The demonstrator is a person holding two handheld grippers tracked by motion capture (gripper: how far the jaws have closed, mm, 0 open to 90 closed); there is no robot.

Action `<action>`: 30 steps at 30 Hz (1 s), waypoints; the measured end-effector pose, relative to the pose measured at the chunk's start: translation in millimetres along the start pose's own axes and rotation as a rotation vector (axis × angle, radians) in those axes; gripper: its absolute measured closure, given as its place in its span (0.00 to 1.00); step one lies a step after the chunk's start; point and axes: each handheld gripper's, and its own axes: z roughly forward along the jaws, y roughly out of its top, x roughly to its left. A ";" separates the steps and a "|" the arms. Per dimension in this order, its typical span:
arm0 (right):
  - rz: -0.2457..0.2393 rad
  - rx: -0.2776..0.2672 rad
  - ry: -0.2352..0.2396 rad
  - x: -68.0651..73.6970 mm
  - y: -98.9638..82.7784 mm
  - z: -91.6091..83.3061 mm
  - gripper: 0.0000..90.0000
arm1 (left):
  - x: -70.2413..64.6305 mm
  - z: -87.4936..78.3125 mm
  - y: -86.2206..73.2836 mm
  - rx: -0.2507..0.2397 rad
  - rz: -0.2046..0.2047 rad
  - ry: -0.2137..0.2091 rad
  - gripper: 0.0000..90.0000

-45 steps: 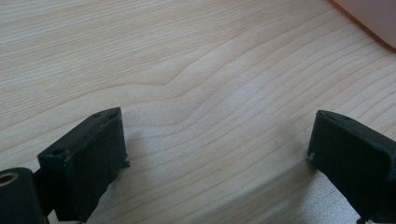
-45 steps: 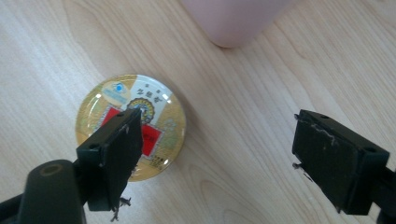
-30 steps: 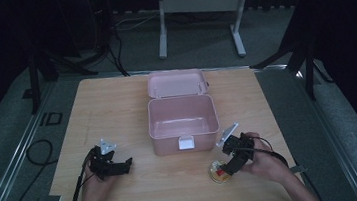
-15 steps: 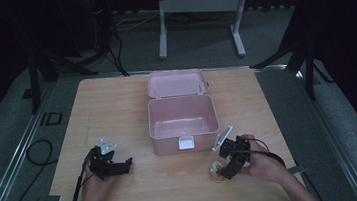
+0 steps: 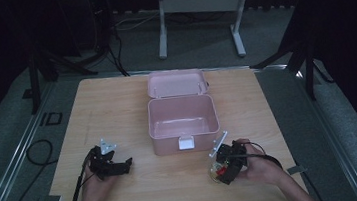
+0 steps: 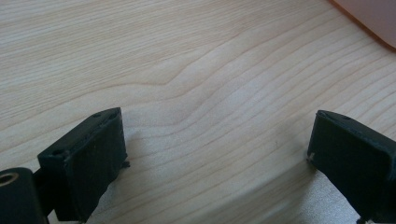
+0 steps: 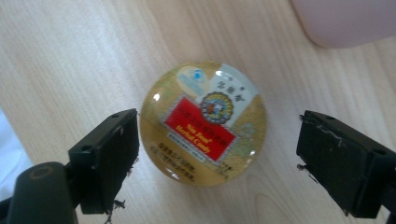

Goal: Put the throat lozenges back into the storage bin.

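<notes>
Your left gripper rests low on the wooden table, near its front edge and to the left of the pink box. In the left gripper view its two black jaws stand wide apart, with only bare wood grain between them, and a corner of the pink box shows at the upper right.

In the middle of the table you see the pink box with its lid folded back behind it (the inside looks bare, as far as the high view allows to judge).

Your right gripper is at the front right of the table, just before the right corner of the box. Its jaws are spread wide too, one on each side of the round candy tin, which lies flat on the wood with its red label up. The left jaw is just beside the tin's rim; the right jaw is clearly apart from it. Neither presses on it.
</notes>
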 end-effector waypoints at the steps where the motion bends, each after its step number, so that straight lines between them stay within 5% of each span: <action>1: -0.005 0.005 0.004 1.0 0.5 1.0 0.14 | 0.0 0.0 0.0 0.000 0.000 0.000 0.05; 30: -0.064 0.079 0.018 7.6 9.7 20.0 0.15 | 0.1 0.0 0.0 0.000 0.000 -0.001 0.05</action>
